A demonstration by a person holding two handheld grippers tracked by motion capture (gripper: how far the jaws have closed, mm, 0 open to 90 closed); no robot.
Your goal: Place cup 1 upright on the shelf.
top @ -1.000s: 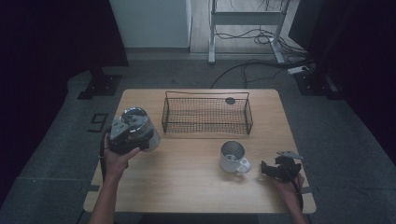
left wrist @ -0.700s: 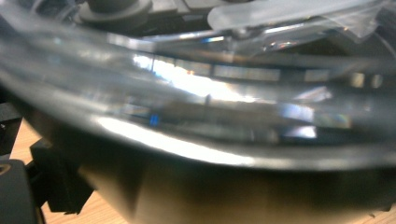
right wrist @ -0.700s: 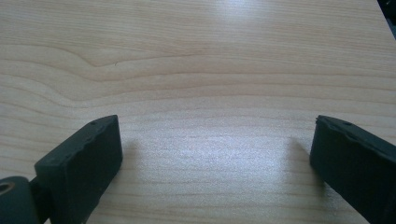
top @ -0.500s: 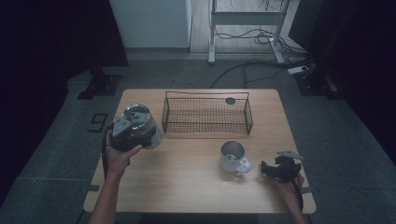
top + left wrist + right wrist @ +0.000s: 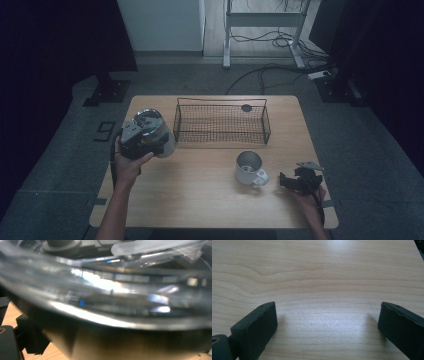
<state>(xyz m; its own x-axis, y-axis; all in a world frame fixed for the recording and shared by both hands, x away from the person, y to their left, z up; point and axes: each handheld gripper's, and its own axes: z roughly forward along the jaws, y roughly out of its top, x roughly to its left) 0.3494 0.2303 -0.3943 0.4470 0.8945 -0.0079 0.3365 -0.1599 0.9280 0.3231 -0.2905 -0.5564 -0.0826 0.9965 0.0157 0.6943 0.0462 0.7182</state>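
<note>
The left gripper, at the left of the high view, is clamped on a clear glass jar with a dark base, holding it up off the table and tilted, its mouth turned toward the upper left of the frame. The person's left hand sits just below it, the forearm coming up from the bottom edge. In the left gripper view the jar lies right against the lens, a blurred sweep of glass with bright glints across the frame, and a strip of wood shows along the bottom.

At the lower right of the high view the right gripper lies low on the table, near its right edge, with the right hand behind it. In the right gripper view its jaws stand wide apart with only bare wood grain between them.

Just left of that gripper stands a white mug, upright, handle toward the lower right. Above the centre of the frame sits a black wire basket, the jar close to its left end. A small dark round disc lies by the basket's far rim; I cannot tell whether it is inside or behind it.
</note>
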